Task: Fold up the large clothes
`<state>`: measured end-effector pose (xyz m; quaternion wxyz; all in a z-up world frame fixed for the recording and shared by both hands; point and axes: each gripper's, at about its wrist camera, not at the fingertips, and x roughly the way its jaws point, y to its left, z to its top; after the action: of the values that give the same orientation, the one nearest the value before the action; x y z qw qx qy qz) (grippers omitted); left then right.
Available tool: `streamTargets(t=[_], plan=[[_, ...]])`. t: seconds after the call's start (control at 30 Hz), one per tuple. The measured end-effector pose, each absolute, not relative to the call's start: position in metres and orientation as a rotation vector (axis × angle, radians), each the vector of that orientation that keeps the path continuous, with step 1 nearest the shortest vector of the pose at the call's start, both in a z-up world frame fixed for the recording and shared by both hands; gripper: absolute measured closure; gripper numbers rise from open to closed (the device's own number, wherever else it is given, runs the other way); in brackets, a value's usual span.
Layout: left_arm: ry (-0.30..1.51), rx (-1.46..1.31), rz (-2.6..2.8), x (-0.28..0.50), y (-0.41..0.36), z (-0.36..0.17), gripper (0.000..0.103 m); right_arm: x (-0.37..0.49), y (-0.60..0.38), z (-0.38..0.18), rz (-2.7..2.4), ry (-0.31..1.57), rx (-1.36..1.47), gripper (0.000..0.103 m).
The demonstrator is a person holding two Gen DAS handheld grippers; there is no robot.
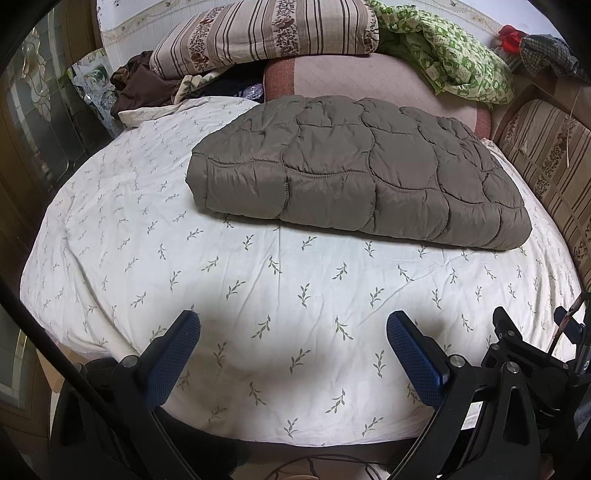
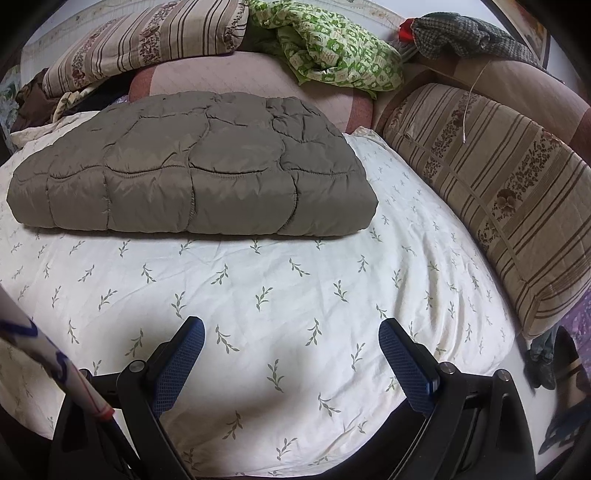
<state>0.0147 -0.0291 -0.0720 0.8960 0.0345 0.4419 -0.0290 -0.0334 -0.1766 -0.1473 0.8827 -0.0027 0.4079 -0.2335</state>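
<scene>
A grey-brown quilted padded garment (image 1: 354,170) lies folded into a thick rectangle on the white leaf-print sheet (image 1: 258,288). It also shows in the right wrist view (image 2: 192,166), on the sheet (image 2: 280,295). My left gripper (image 1: 293,328) is open and empty, held above the sheet well short of the garment's near edge. My right gripper (image 2: 291,332) is open and empty too, also near the bed's front edge and apart from the garment. Part of the right gripper's frame (image 1: 517,354) shows at the right of the left wrist view.
Striped floral pillows (image 1: 266,33) and a green patterned cloth (image 1: 443,55) lie at the bed's head. A long striped bolster (image 2: 491,192) runs along the right side. Brown clothes (image 1: 140,88) are piled at the back left. A dark cabinet (image 1: 33,147) stands left.
</scene>
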Motion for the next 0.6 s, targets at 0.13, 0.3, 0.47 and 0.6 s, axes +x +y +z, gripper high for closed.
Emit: streamTargets(t=[0.13, 0.3, 0.47, 0.6], plan=[[0.909, 0.069, -0.052, 0.0155, -0.0274, -0.0727, 0.002, -0.033, -0.1756, -0.1475, -0.484, 0.853, -0.008, 0.005], [0.902, 0.07, -0.041, 0.0168, -0.0243, -0.0714, 0.002, -0.0348, -0.1761, -0.1453, -0.479, 0.838, -0.005, 0.005], [0.9, 0.073, -0.046, 0.016, -0.0238, -0.0703, 0.002, -0.0338, -0.1773, -0.1453, -0.454, 0.841, 0.023, 0.005], [0.9, 0.081, -0.052, 0.0159, -0.026, -0.0698, 0.002, -0.033, -0.176, -0.1466, -0.424, 0.852, 0.039, 0.005]])
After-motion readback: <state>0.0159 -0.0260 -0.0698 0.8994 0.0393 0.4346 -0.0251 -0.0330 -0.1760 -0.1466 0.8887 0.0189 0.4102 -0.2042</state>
